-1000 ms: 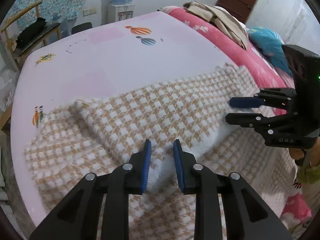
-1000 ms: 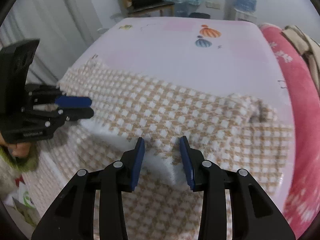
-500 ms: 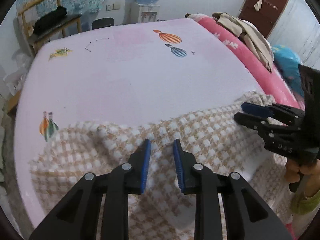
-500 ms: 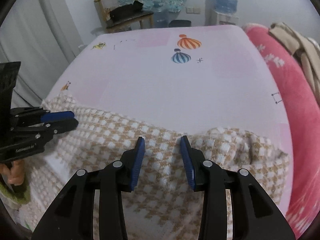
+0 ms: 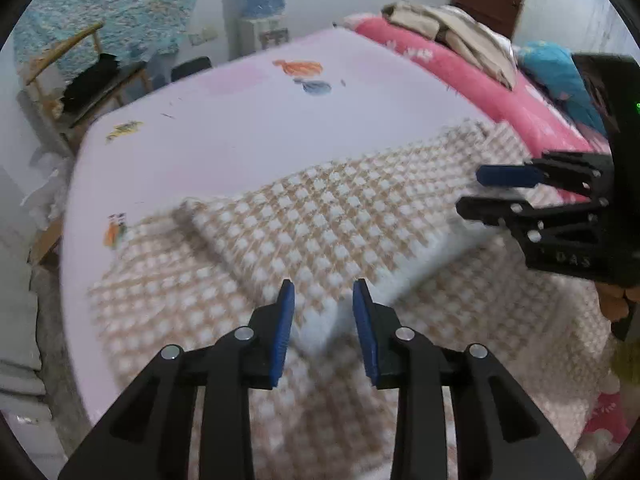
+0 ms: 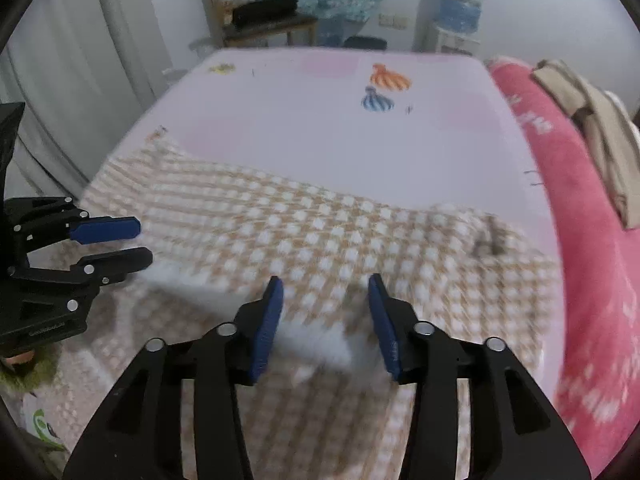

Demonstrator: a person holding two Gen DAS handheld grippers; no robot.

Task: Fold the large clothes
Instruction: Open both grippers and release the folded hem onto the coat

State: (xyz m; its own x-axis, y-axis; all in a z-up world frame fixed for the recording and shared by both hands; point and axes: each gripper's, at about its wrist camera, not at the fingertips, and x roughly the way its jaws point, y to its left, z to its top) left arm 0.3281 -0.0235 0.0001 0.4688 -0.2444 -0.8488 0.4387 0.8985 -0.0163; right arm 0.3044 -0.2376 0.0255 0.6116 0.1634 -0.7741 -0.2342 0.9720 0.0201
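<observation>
checked blanket [image 5: 320, 220] folded over on pink bed [image 5: 240, 128], left gripper [image 5: 323, 300] and right gripper [image 6: 325, 294] just opening, pads clear of its fold

"DAS" embossed on the right gripper [image 5: 500, 194] body.

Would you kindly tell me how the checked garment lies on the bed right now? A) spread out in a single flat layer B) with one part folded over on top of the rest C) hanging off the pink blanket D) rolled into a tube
B: the checked garment has an upper layer with a white edge lying across its lower layer on the bed.
</observation>
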